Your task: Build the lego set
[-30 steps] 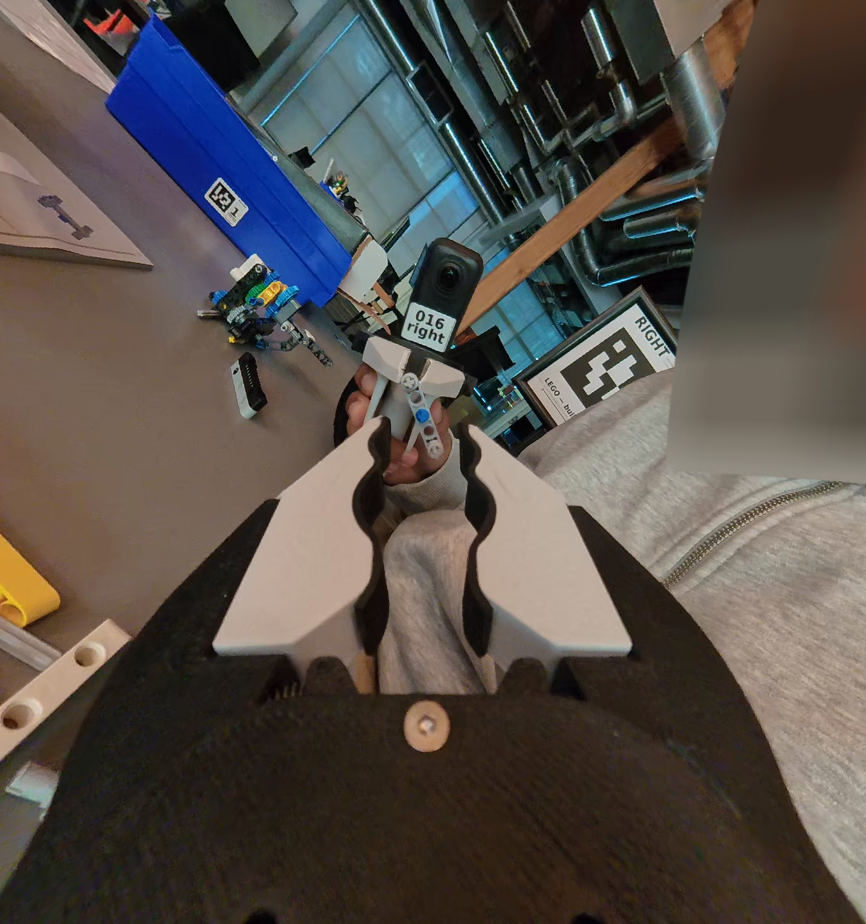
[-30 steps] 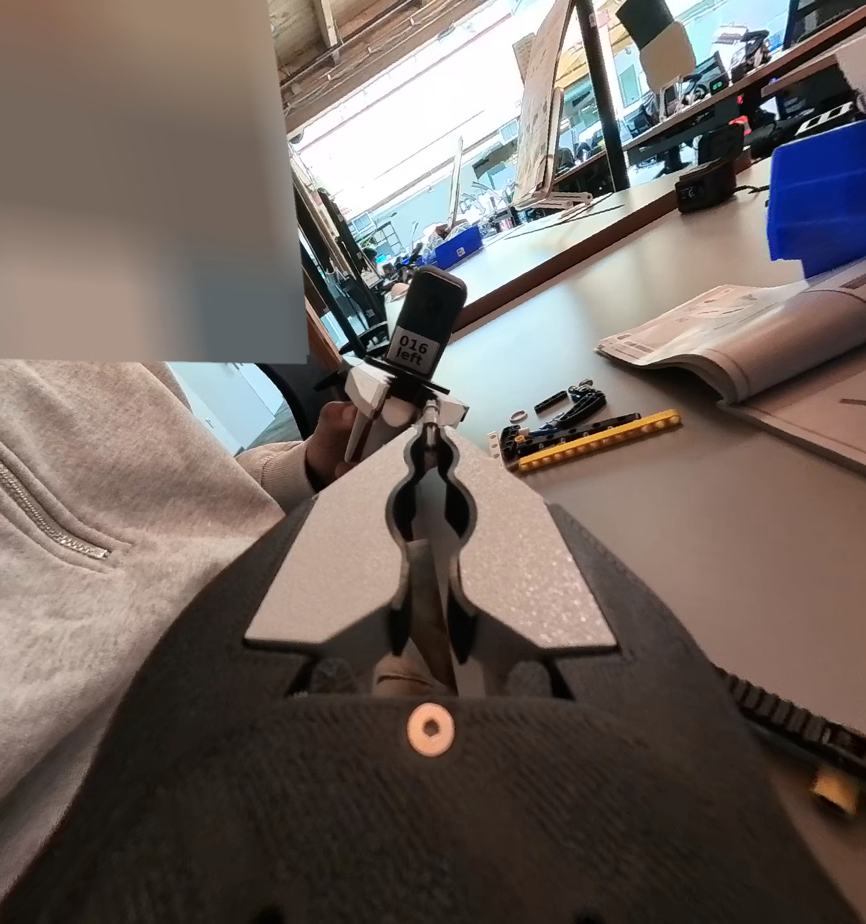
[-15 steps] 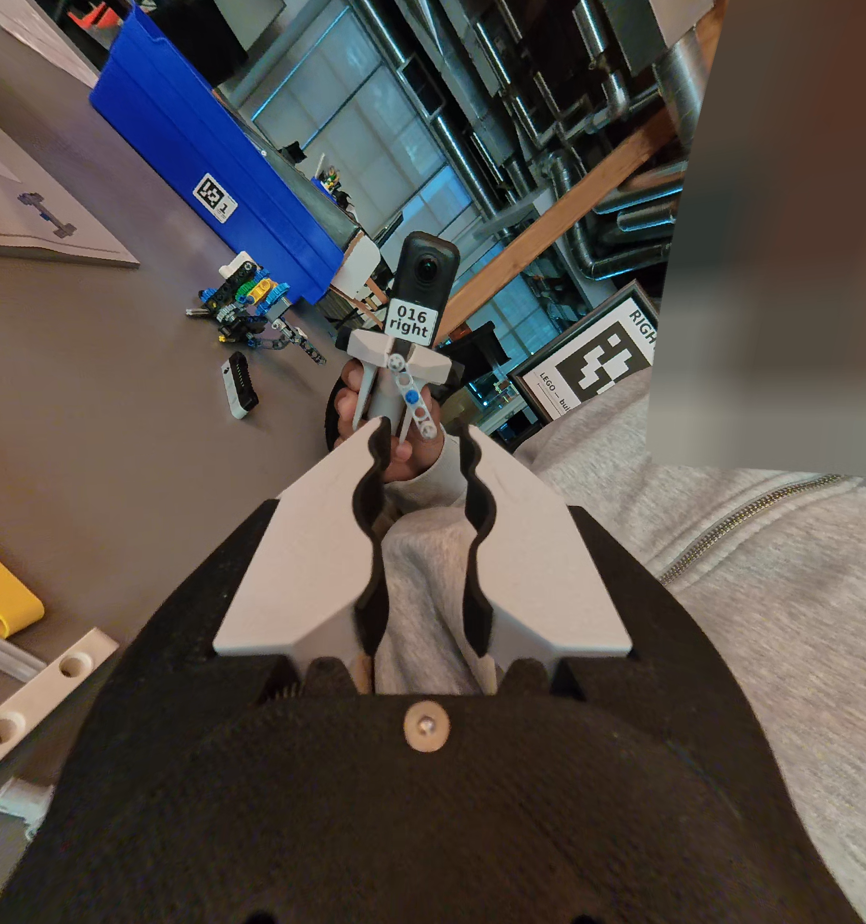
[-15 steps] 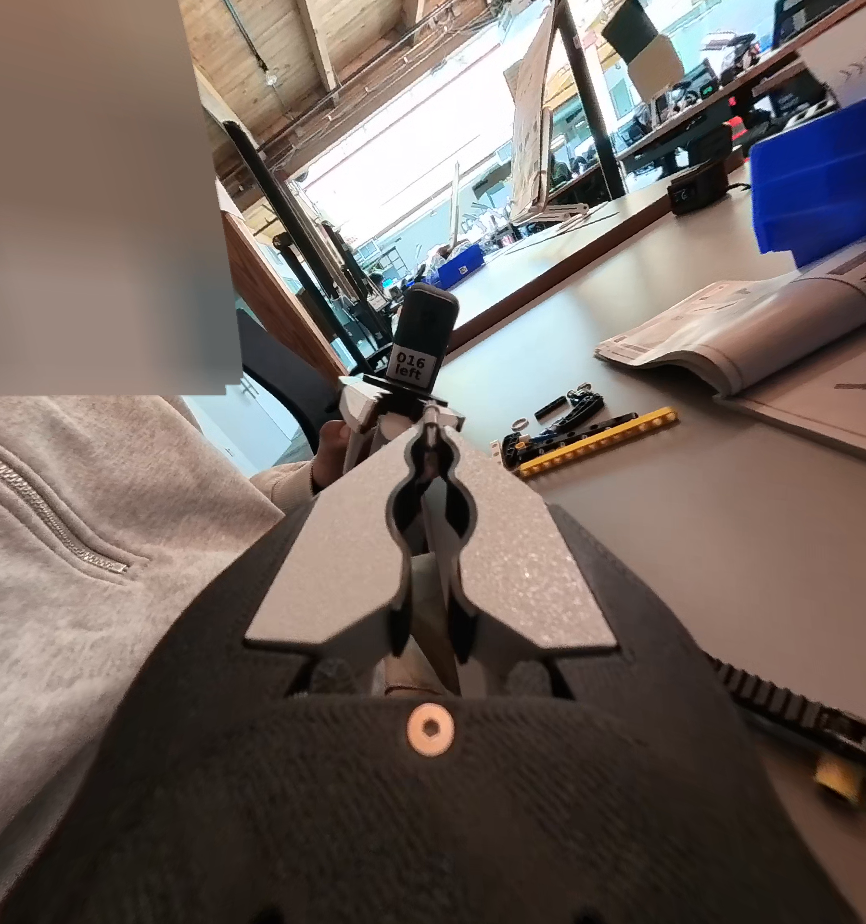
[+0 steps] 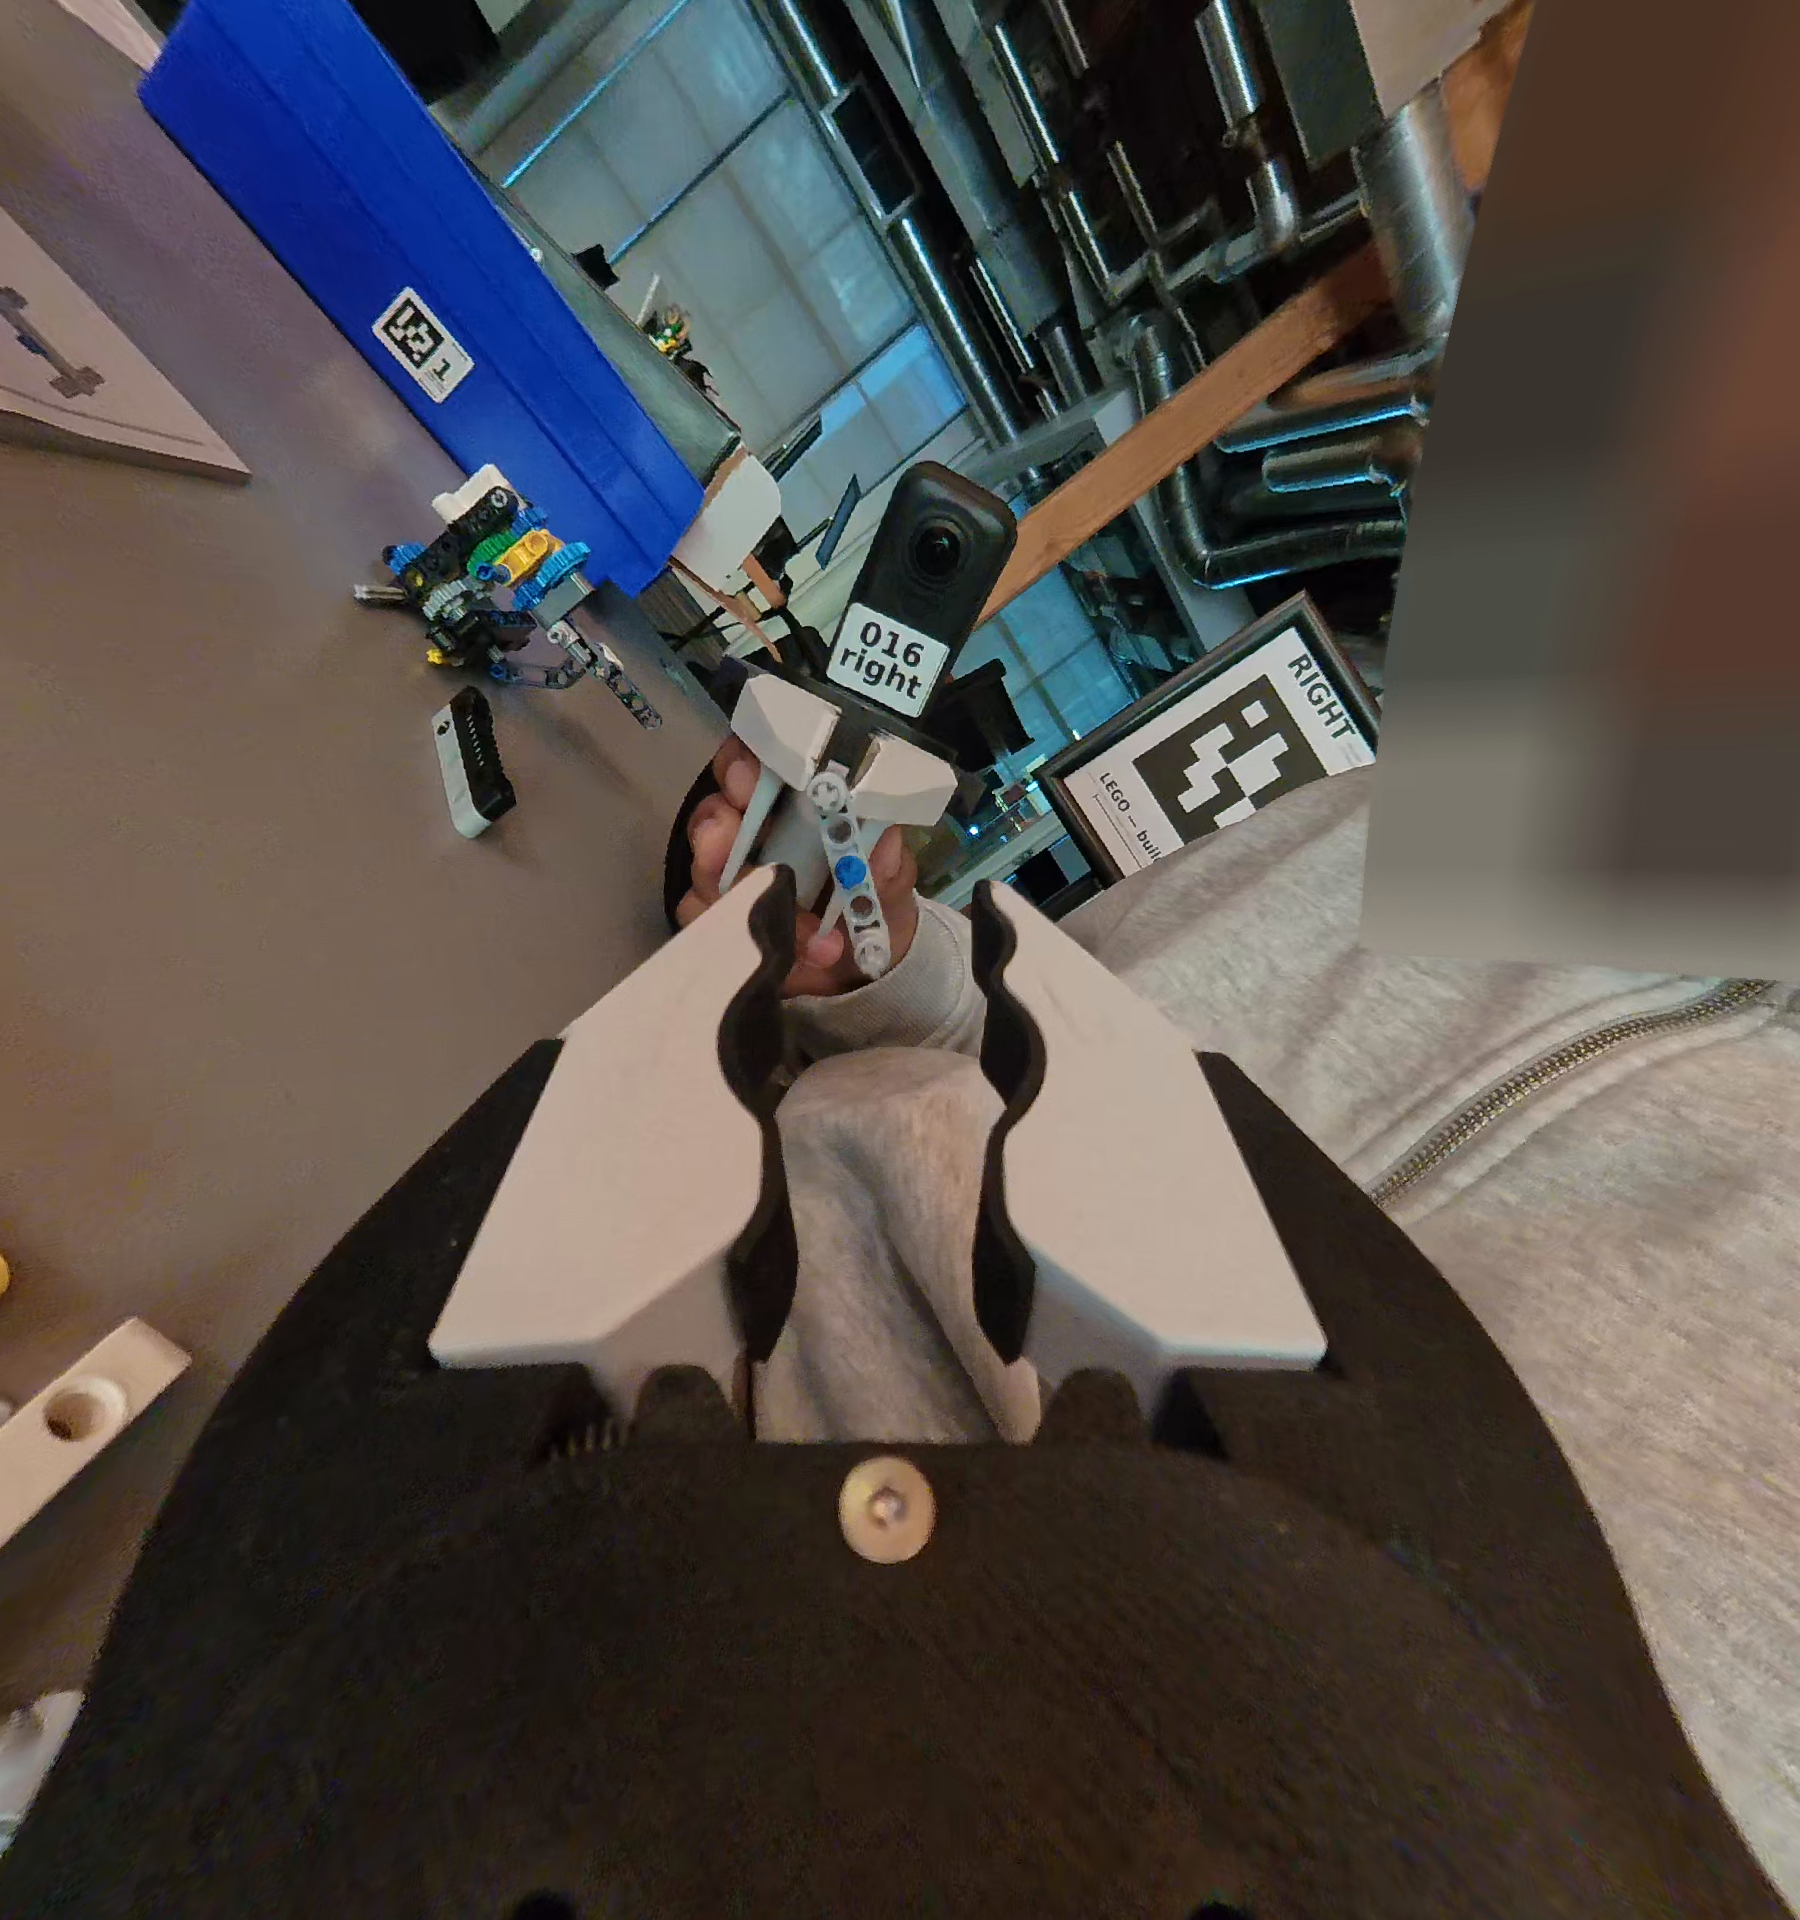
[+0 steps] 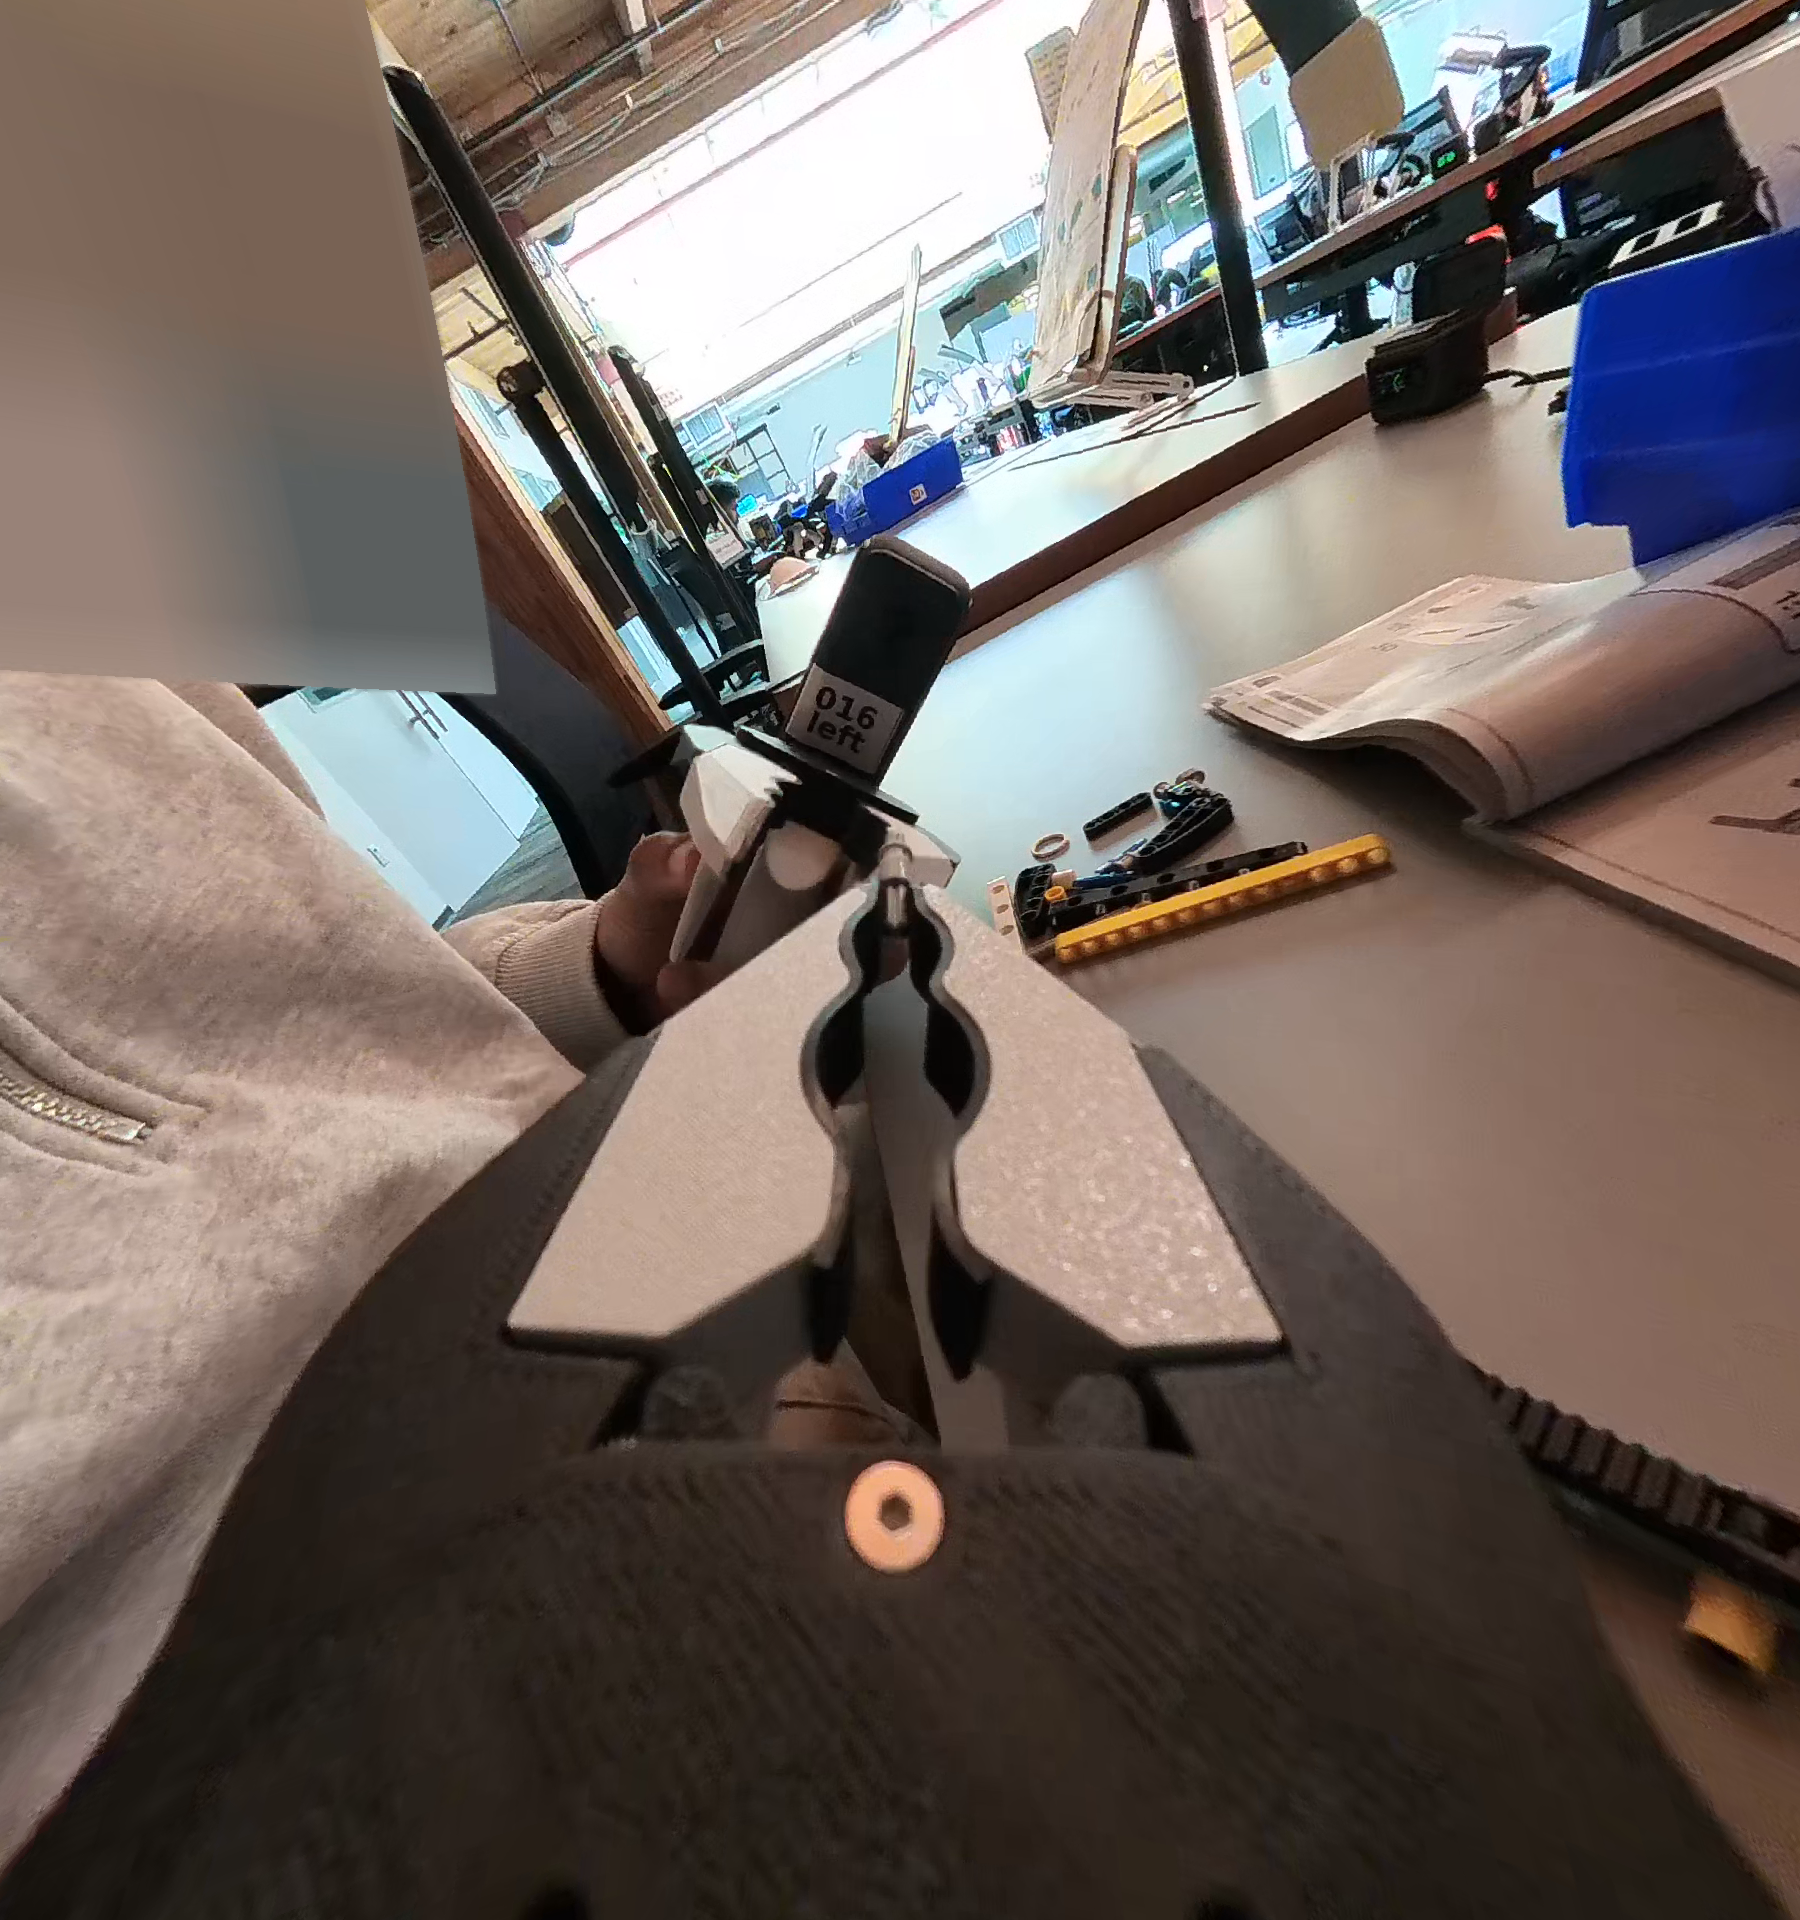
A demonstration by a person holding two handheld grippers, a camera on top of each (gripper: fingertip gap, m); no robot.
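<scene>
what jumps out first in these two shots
The right tongs, held up mid-air, are shut on a grey beam with a blue pin, facing the open, empty left tongs. On the table a yellow beam lies beside small black parts, near an open booklet, and a blue bin stands behind a colourful part-built model.

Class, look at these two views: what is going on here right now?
A person in a grey hoodie holds a gripper in each hand above a table. The right gripper is shut on a light grey beam with a blue pin. The left gripper is open, empty, and faces it. A partly built model, a yellow beam, loose parts and a booklet lie on the table.
</scene>
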